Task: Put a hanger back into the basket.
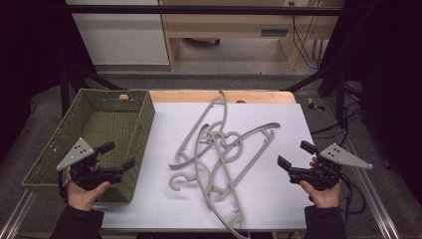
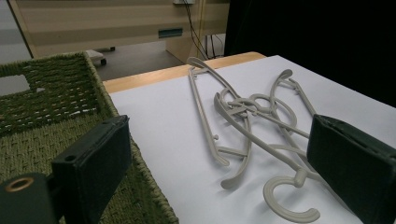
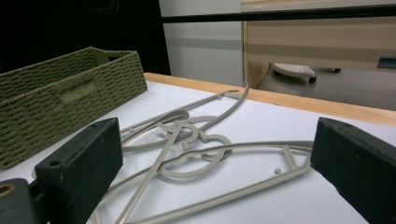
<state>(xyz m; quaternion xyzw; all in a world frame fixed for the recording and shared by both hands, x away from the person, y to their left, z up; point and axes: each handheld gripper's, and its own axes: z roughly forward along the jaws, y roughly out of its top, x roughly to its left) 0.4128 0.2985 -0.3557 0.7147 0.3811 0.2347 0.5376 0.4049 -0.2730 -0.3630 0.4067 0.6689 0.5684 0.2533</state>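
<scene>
Currently: both tools open, hangers untouched on the worktop

Currently a tangle of grey plastic hangers (image 1: 219,149) lies in the middle of the white sheet (image 1: 278,199) that covers the worktop (image 1: 199,95). The hangers overlap one another, hooks crossing near the centre of the pile; one hook curls free at the near left edge.

Left tool (image 1: 119,155) is held in the left hand (image 1: 84,186), over the near right corner of the green woven basket (image 1: 50,149). Its jaws stand apart with nothing between them. In the left gripper view the hangers (image 2: 252,126) lie ahead and to the right, apart from the jaws, with the basket (image 2: 42,102) at the left.

Right tool (image 1: 293,155) is held in the right hand (image 1: 323,191) at the near right of the sheet, jaws spread wide and holding nothing. It sits near the right end of the pile without touching it. In the right gripper view the hangers (image 3: 196,149) lie on the sheet between and beyond the jaws, basket (image 3: 60,98) far left.

Basket stands on the left side of the worktop, just beside the sheet.
</scene>
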